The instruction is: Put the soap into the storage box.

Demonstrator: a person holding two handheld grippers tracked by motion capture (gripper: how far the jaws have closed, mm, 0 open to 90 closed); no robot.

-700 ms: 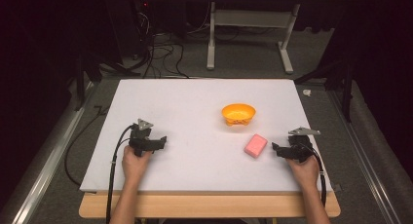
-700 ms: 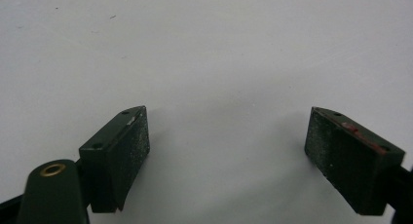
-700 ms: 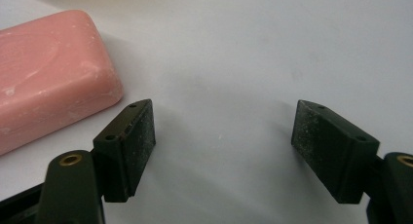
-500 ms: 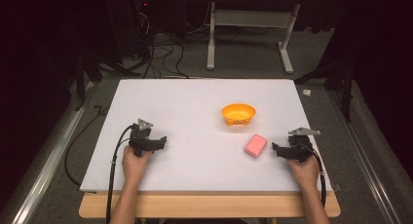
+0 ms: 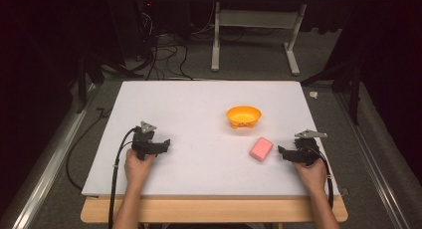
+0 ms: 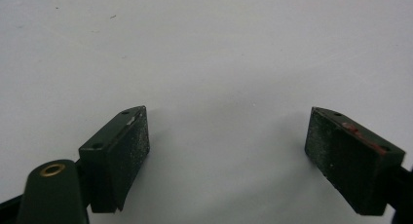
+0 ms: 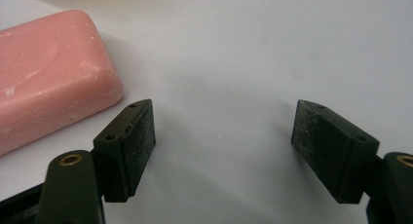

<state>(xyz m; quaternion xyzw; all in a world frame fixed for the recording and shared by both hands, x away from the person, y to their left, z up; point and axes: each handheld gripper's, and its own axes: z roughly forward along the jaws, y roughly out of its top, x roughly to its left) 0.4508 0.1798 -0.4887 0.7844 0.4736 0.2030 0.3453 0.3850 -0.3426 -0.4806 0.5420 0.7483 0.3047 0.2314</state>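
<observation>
Bright, evenly lit table (image 5: 199,104), dark surroundings, soft close-up shadows.

Both grippers low on counter (image 5: 199,104): left gripper (image 5: 160,145) well apart from soap (image 5: 261,148), right gripper (image 5: 282,152) just beside it. Bowl (image 5: 244,116) behind soap.

A white surface (image 5: 199,104) rests on a wooden table edge (image 5: 214,210) under bright light, while the room beyond falls into near darkness. The floor (image 5: 249,64) is grey carpet. Behind stands a pale metal desk frame (image 5: 256,37) (its feet splayed on the carpet), with black cables (image 5: 159,57) tangled beside it. Metal rails (image 5: 45,164) run along both sides.
</observation>
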